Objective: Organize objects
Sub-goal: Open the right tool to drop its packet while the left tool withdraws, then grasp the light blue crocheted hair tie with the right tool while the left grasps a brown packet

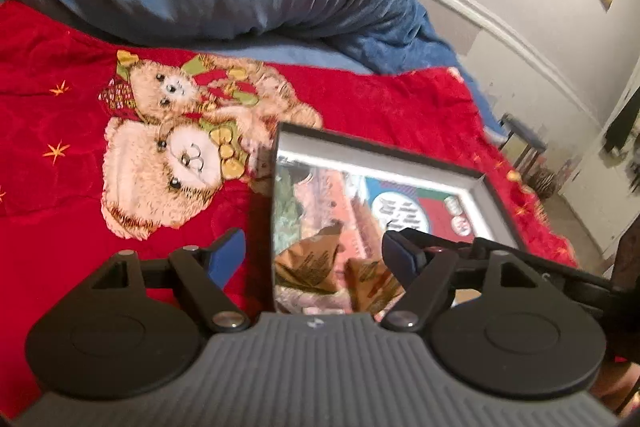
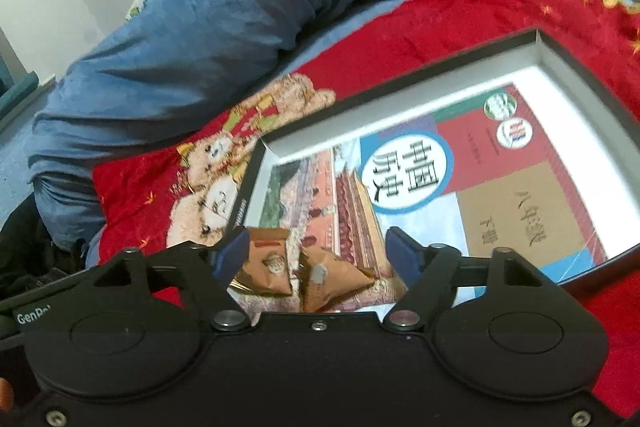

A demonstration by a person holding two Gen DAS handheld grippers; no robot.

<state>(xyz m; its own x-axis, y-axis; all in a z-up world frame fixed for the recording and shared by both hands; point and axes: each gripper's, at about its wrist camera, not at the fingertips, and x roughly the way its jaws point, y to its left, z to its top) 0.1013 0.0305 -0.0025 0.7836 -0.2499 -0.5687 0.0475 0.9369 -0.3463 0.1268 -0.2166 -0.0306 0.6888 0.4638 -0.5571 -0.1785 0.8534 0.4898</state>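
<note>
Right wrist view: right gripper (image 2: 314, 253) spread open, pads clear of two brown snack packets (image 2: 268, 267) lying between them on textbook (image 2: 440, 187) inside shallow box (image 2: 400, 75). Left gripper (image 1: 314, 251) likewise open, empty, over box corner. Beneath, red teddy-bear blanket (image 1: 80, 227).

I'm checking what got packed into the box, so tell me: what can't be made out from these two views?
- Box: near edge hidden by the right tongs in the right wrist view; right corner cut off by the fisheye rim.
- Snack packets: print too blurred to read; lower parts hidden behind the tongs body.
- Book: left wrist view is blurred, and the left tongs cover its lower part.
</note>
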